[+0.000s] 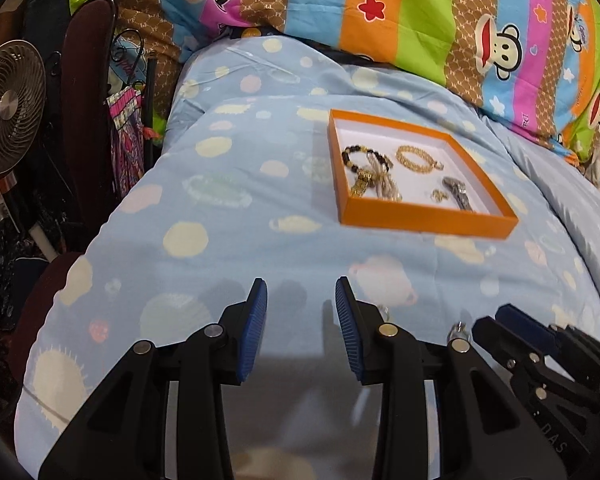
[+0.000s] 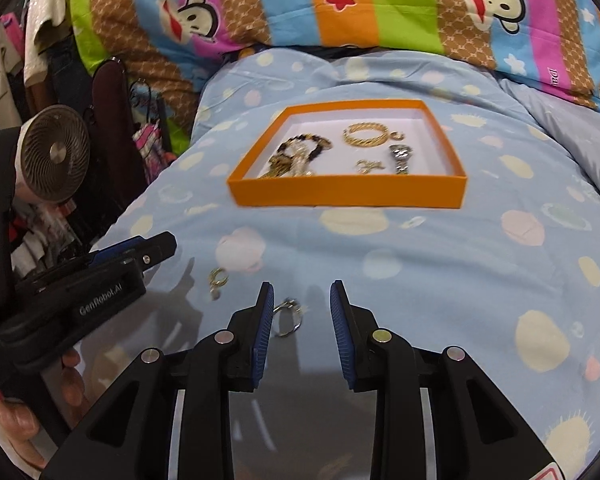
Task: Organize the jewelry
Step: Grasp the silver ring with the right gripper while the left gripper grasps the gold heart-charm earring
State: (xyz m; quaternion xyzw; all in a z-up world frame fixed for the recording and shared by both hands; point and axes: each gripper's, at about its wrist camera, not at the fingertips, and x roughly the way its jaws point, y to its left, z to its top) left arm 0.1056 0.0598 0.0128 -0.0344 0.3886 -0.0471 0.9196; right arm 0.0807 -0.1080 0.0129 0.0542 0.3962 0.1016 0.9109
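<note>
Blue-padded left gripper angled down, jaws apart, right gripper alike

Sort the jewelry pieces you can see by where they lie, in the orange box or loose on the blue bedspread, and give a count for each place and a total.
In the orange box: 5 (dark bead bracelet, pale bead piece, gold chain bracelet, small gold piece, silver watch)
Loose on the bedspread: 2 (gold earring, silver ring piece)
Total: 7
</note>
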